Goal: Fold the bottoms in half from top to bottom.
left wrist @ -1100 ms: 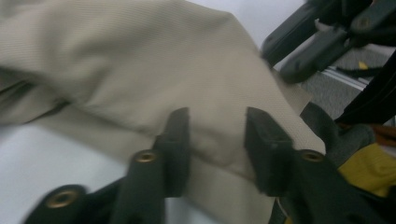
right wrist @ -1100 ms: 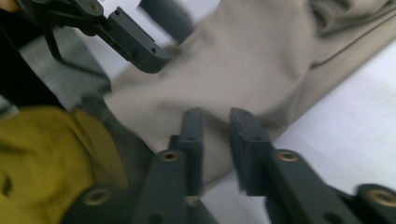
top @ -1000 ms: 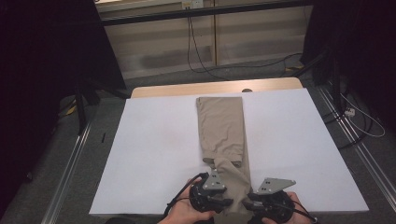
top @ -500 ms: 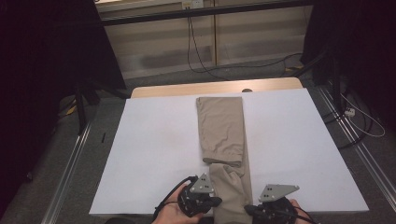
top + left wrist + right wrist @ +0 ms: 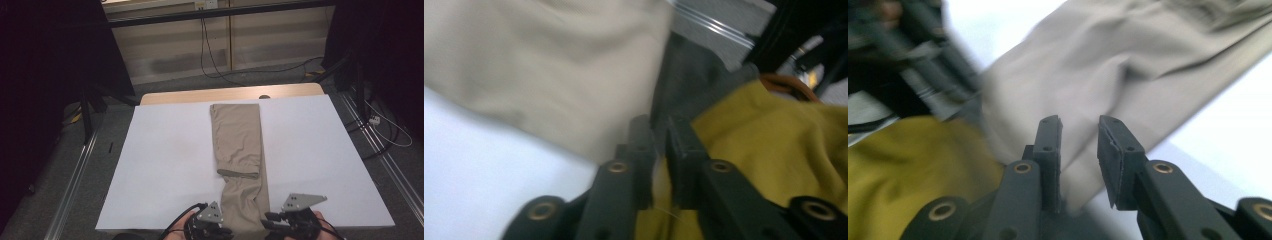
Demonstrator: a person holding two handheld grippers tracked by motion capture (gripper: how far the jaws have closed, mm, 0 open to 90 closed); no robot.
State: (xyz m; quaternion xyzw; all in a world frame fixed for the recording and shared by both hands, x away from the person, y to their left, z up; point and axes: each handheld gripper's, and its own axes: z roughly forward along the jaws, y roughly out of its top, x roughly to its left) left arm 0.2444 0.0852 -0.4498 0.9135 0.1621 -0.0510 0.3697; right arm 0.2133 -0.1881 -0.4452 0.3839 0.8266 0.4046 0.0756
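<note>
Khaki trousers (image 5: 239,150) lie lengthwise down a white-covered tabletop (image 5: 165,165) in a dark, cable-strewn room. At the near edge, left claw (image 5: 212,231) and right claw (image 5: 292,222), partly cropped, have just been opening, released, flanking the cloth.

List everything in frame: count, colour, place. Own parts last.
Trousers: 1, beige, lengthwise down the middle of the sheet, far part folded double, near end at the table's near edge between the grippers.
Sheet: 1, white, covers most of the table.
Table: 1, light wood, bare strip at the far edge.
Cables: several, black, on the floor beyond the table.
Left gripper: 1, black, near edge left of the trousers, jaws a narrow gap apart, just been opening, nothing between them.
Right gripper: 1, black, near edge right of the trousers, jaws apart, just been opening, no cloth pinched.
Sleeve: yellow, behind the jaws.
</note>
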